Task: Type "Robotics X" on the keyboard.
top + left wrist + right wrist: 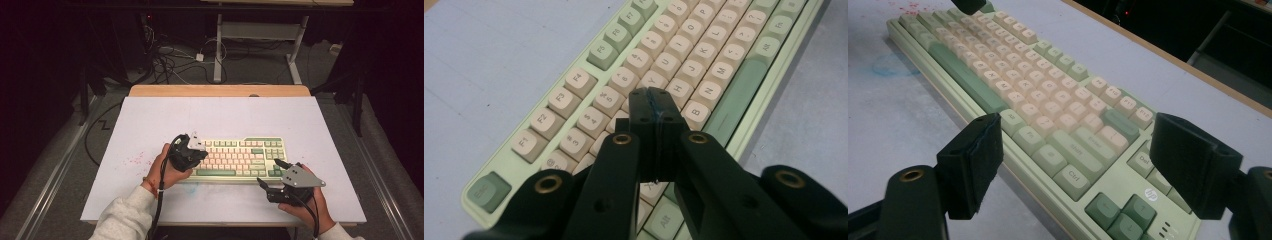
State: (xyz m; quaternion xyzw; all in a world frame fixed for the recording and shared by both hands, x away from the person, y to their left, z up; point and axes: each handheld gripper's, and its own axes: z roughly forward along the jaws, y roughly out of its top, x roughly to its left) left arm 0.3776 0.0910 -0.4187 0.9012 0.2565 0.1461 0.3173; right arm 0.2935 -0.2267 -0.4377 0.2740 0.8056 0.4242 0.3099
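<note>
Keyboard [240, 159] lies under the left tongs [655, 107], pressed together; right tongs [1073, 165] spread at its corner.

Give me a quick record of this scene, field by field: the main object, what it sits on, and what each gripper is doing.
object: green and cream keyboard
surface: white board on a wooden table
left gripper: jaws shut, nothing between them, tips over the letter keys
right gripper: jaws open, straddling the keyboard's near right corner, pads not touching it
marks: red specks left of the keyboard
</note>
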